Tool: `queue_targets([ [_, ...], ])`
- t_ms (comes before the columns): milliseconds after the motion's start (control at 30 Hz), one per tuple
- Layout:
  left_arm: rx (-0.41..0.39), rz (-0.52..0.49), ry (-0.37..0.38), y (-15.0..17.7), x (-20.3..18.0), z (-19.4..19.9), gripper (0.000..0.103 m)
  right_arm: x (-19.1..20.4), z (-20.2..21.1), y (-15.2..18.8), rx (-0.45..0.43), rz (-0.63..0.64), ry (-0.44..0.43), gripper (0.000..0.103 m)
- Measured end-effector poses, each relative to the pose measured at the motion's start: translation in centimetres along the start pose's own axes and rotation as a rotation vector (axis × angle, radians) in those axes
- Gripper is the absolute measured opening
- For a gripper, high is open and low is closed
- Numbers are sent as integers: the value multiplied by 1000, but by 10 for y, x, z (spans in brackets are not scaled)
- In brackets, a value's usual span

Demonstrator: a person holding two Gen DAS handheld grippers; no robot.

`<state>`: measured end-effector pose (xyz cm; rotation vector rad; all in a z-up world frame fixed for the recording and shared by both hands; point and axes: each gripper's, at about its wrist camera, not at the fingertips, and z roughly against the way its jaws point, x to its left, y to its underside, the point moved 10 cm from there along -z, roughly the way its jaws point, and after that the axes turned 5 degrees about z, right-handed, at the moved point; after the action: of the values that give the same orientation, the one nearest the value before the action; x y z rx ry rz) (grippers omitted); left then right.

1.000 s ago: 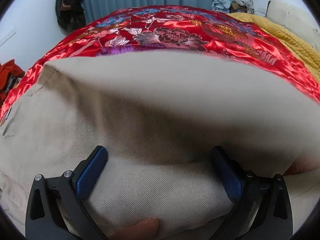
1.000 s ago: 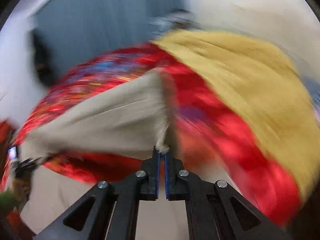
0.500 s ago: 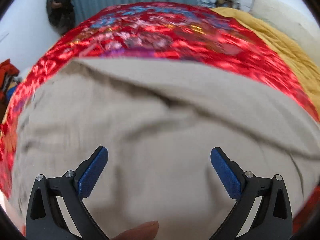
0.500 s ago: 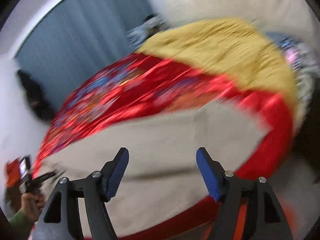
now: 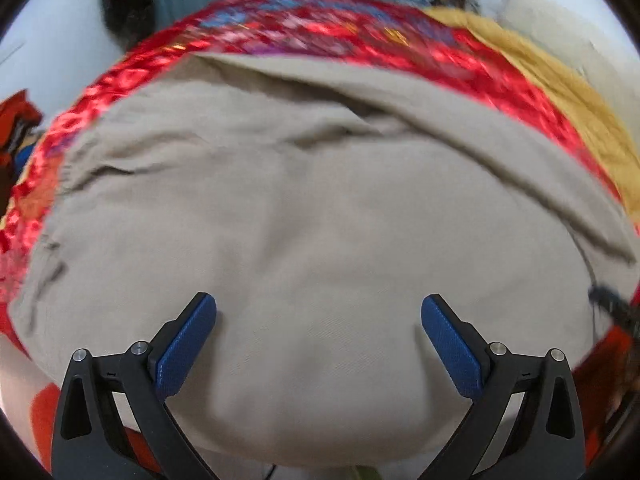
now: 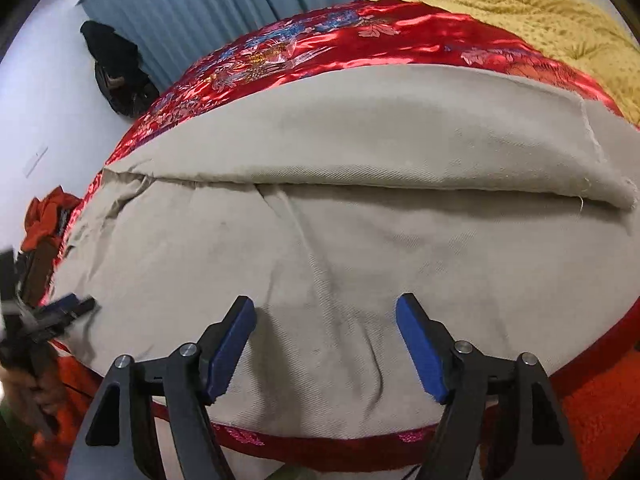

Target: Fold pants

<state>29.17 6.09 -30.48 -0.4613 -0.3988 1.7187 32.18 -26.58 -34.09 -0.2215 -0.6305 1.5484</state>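
Observation:
Beige pants (image 5: 320, 200) lie spread on a red satin bedspread (image 5: 320, 28), one leg folded over the other along a long crease. The left gripper (image 5: 319, 302) hovers open over the near part of the cloth, with nothing between its blue pads. In the right wrist view the pants (image 6: 360, 248) fill the middle, their frayed hem at the right. The right gripper (image 6: 325, 302) hangs just above them; its jaws are opening and no cloth is pinched between them. The left gripper (image 6: 60, 312) also shows small at that view's left edge, held in a hand.
A yellow knitted blanket (image 6: 520, 12) covers the far right of the bed. Blue curtains (image 6: 192, 4) and a dark bag (image 6: 116, 76) stand behind. Red clothing (image 6: 48, 216) lies left of the bed. The bedspread's near edge (image 6: 320, 452) runs below the pants.
The right gripper let go of the pants' hem, opened wide and came down over the laid-out cloth. The left gripper drew back and up, so more of the pants shows.

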Motion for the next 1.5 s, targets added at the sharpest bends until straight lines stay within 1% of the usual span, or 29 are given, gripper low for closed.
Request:
queue_targets([
  [33,-9,37,-28,-5,17,-2,102,2,2,0,-2,8,8,77],
  [100,9,86,-65,-3,43,-11,102,5,2,3,-1,29,17,81],
  [167,41,81,-133,8,65,-23,102,7,0,4,2,51,22,87],
  [233,16,55,-163,11,63,-15,102,10,-2,5,9,66,25,88],
  [267,14,63,-164,11,61,-10,102,9,-1,5,8,62,24,87],
  [300,7,85,-132,9,56,-4,102,8,4,3,-4,43,18,86],
  [333,-1,104,-88,5,50,0,102,6,15,-2,-46,-3,-10,85],
  [367,-8,114,-59,2,45,2,102,1,29,-9,-108,-69,-62,84],
  [400,-13,113,-46,-1,40,1,102,-4,39,-13,-151,-123,-97,84],
  [433,-10,94,-56,-3,35,-5,102,-14,48,-18,-189,-196,-132,83],
  [467,1,76,-73,-3,32,-12,102,-23,51,-20,-200,-250,-157,82],
  [533,28,23,-131,4,30,-29,103,-47,47,-25,-190,-380,-214,77],
  [567,26,-28,-175,7,28,-36,103,-59,45,-26,-188,-437,-228,74],
  [633,-6,-91,-228,10,23,-33,102,-84,42,-31,-204,-561,-249,71],
  [733,5,-69,-219,9,25,-33,103,-105,40,-37,-248,-718,-283,71],
  [800,14,-65,-218,9,23,-31,103,-116,33,-38,-258,-802,-278,71],
  [833,19,-59,-218,8,26,-31,102,-124,28,-39,-269,-851,-262,67],
  [900,38,-42,-207,7,26,-25,102,-131,22,-45,-279,-856,-225,40],
  [933,48,-23,-166,6,21,-17,102,-132,19,-50,-261,-817,-195,2],
  [967,47,-2,-119,3,19,-11,102,-131,22,-56,-264,-807,-199,3],
  [1000,42,25,-63,-5,16,-3,102,-127,34,-66,-296,-797,-229,3],
  [1033,30,75,21,-22,13,7,102,-123,47,-78,-330,-768,-259,3],
  [1067,25,108,64,-33,12,11,102,-115,64,-89,-362,-724,-290,3],
  [1133,37,204,200,-68,7,15,102,-93,101,-115,-418,-606,-355,3],
  [1233,79,299,350,-107,-1,0,102,-56,158,-139,-488,-437,-435,3],
  [1267,98,325,380,-119,-2,-11,102,-47,171,-142,-502,-402,-453,3],
  [1367,145,431,388,-139,2,-40,102,-26,205,-139,-534,-326,-501,3],
  [1433,152,493,457,-153,0,-45,102,-17,221,-135,-540,-276,-510,3],
  [1500,145,523,469,-164,3,-49,102,-13,235,-130,-542,-233,-516,3],
])
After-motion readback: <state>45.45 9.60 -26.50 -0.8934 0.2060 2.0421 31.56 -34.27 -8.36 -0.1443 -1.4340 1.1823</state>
